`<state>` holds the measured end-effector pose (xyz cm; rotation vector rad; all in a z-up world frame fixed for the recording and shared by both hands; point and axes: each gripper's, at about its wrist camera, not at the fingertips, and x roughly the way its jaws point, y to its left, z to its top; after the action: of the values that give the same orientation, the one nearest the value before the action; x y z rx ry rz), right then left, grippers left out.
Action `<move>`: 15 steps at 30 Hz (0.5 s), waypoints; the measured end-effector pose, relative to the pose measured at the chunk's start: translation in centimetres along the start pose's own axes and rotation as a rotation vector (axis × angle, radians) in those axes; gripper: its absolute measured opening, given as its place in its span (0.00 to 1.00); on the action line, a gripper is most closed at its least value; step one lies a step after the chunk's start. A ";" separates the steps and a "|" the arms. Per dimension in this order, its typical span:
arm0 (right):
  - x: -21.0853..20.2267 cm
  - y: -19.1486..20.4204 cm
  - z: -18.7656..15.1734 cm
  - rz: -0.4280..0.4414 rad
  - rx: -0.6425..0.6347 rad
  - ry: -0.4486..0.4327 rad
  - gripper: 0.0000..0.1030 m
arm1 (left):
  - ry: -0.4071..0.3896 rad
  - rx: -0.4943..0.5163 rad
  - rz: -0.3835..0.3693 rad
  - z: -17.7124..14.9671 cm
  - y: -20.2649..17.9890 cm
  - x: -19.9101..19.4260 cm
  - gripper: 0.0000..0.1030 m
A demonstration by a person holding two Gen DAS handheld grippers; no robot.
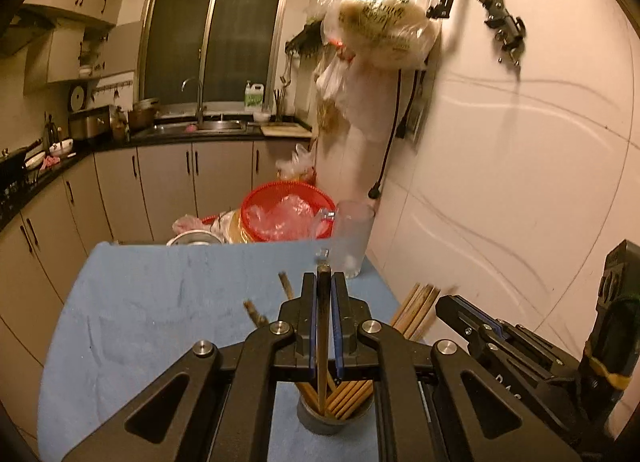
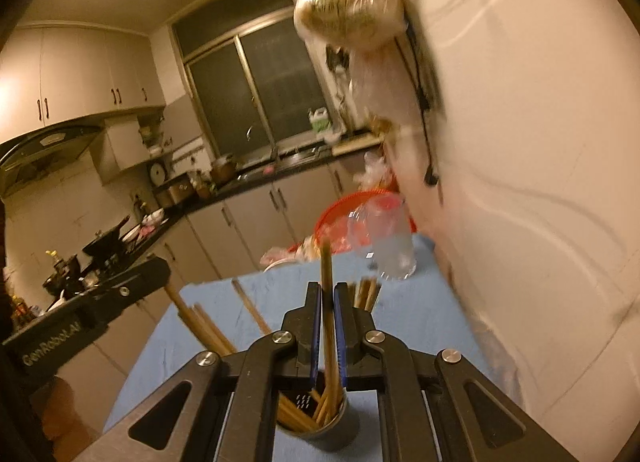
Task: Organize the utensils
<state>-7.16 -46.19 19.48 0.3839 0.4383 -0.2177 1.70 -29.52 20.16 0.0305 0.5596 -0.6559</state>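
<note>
Between each tool's pads, one chopstick (image 1: pixel 322 326).

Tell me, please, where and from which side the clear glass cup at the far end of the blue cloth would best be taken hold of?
Probably by its upper wall, just under the rim. The clear glass cup stands upright near the wall on the blue cloth, so come from the open side away from the wall, jaws level across its round body. Both grippers currently hold chopsticks.

Blue cloth (image 1: pixel 160 302) lies bare across its left and middle — free passage there. Right side is crowded: clear glass (image 1: pixel 352 238) at the far corner, chopstick holder (image 1: pixel 332 418) near, wall (image 1: pixel 520 182) close alongside. Far edge is blocked by the red basket (image 1: pixel 288 214).
</note>
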 end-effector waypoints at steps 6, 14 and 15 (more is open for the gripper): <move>-2.0 -0.3 0.3 0.009 0.019 -0.028 0.14 | 0.001 -0.015 0.010 -0.2 0.7 -1.4 0.31; -7.7 0.5 -1.5 -0.077 0.009 -0.135 0.73 | -0.156 0.069 0.209 -3.0 1.8 -7.7 0.86; -8.1 0.8 -2.2 -0.109 -0.005 -0.126 0.73 | -0.152 0.081 0.226 -3.7 1.9 -8.2 0.89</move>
<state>-14.83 -43.56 21.58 0.3398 0.3355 -0.3447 -4.29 -22.55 20.88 0.1171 0.3764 -0.4558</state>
